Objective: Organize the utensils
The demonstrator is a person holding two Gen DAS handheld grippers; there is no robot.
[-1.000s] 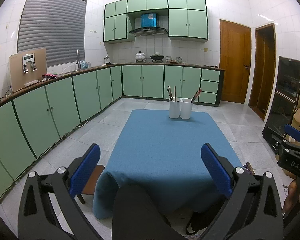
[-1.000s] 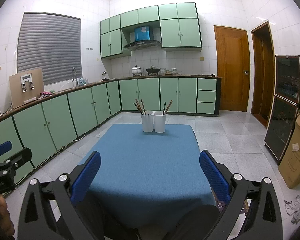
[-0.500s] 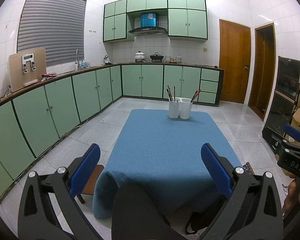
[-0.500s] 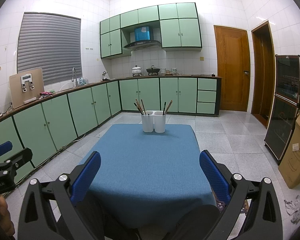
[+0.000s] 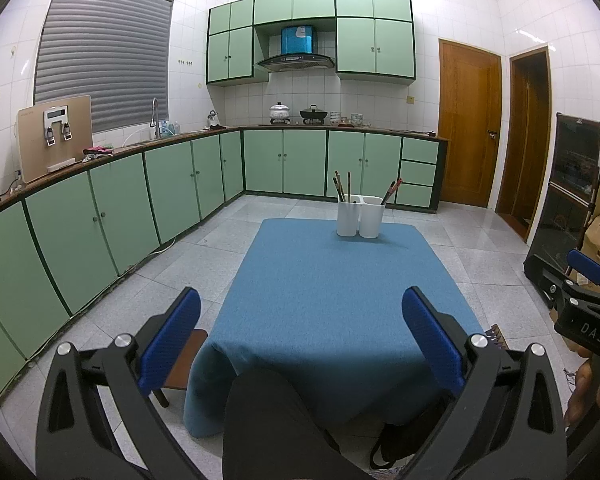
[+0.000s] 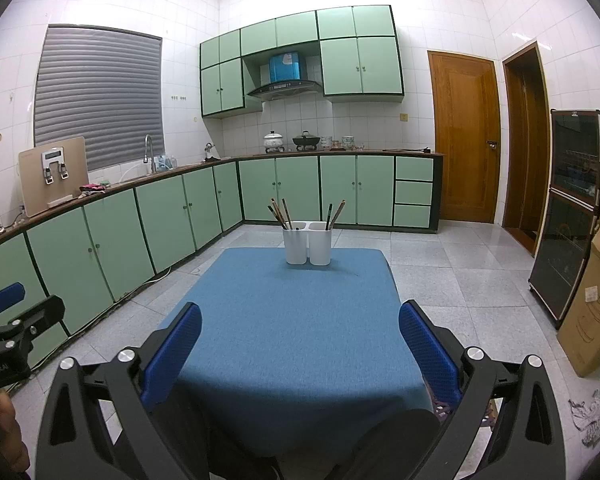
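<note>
My left gripper (image 5: 300, 332) and right gripper (image 6: 300, 340) are both apart and empty, far from the two white holders (image 6: 308, 242) where chopsticks (image 6: 282, 213) stand, so finished or pending, I cannot tell.

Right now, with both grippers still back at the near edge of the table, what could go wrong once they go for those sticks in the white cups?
The two white cups stand touching at the far end of the blue tablecloth; pushing one could likely topple both. The chopsticks lean outward at different angles, so wide-open fingers might catch several at once. Dragging on the loose cloth could shift the cups.
</note>
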